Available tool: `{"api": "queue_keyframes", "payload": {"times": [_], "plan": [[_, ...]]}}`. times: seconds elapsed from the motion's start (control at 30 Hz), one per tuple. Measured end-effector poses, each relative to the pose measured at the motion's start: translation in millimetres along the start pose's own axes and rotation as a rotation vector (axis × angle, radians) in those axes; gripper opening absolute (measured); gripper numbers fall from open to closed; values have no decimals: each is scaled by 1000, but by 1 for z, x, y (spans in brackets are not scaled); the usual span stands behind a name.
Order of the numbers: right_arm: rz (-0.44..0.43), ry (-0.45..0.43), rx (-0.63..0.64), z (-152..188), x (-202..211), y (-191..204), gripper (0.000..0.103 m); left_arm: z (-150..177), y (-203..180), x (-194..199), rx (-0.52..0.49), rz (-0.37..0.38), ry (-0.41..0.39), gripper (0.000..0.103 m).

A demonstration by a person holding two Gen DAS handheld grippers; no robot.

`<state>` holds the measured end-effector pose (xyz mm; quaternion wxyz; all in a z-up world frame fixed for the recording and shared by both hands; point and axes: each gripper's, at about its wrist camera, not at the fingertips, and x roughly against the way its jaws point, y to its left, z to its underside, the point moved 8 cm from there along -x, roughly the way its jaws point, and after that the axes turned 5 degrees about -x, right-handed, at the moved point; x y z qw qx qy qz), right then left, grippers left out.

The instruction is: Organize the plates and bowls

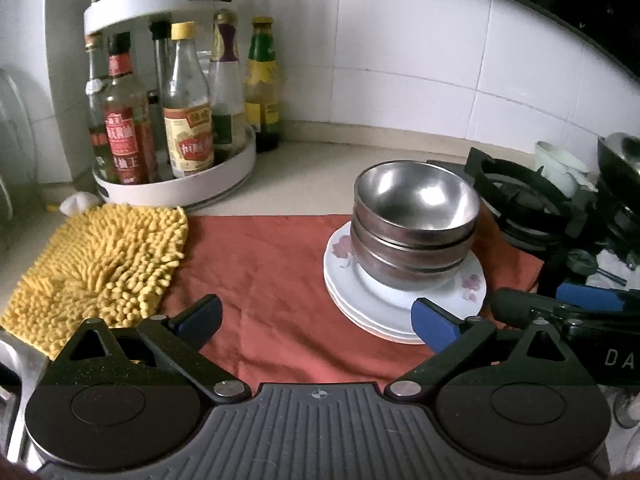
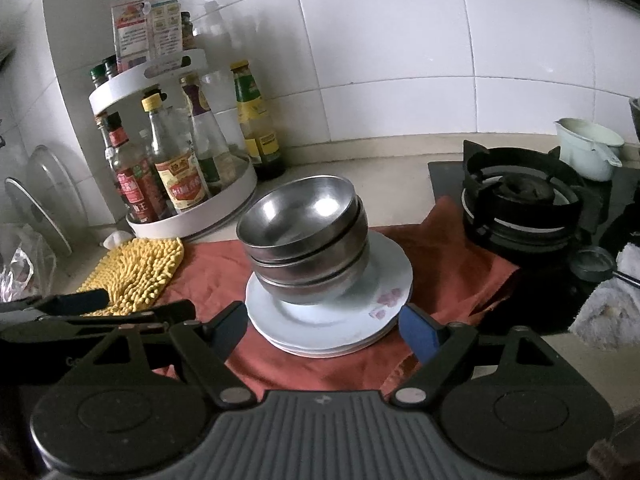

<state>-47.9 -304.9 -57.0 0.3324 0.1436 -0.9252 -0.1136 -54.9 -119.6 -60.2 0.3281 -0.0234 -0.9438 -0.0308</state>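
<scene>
Three nested stainless steel bowls (image 2: 304, 236) sit on a stack of white floral plates (image 2: 340, 312), and the whole pile rests on a rust-red cloth (image 2: 452, 256) spread over the counter. The right gripper (image 2: 326, 330) has its jaws spread wide with nothing between the pads; the near rim of the plate stack lies just ahead of and between the two blue-padded fingertips (image 2: 418, 332), though whether either pad touches the rim cannot be told. The left gripper (image 1: 320, 322) is likewise open and empty, its jaws hanging over bare red cloth, with the plate stack (image 1: 384, 308) ahead and just beside the right-hand finger (image 1: 434, 328) and the steel bowls (image 1: 416, 220) beyond that. Ahead and left of the left jaws lies a yellow chenille mitt (image 1: 100, 264), partly on the cloth. Further out beyond it stands a white two-tier turntable rack (image 1: 180, 184) of sauce bottles. To the right of both sets of jaws is a black gas burner grate (image 2: 520, 204), with a pale enamel mug (image 2: 588, 152) behind it.
</scene>
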Motion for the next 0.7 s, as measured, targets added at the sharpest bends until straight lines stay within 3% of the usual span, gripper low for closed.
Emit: {"api": "queue_keyframes", "payload": {"times": [0.7], "plan": [[-1, 12, 2, -1, -7, 4, 79, 1, 7, -7, 4, -7, 0, 103]]}}
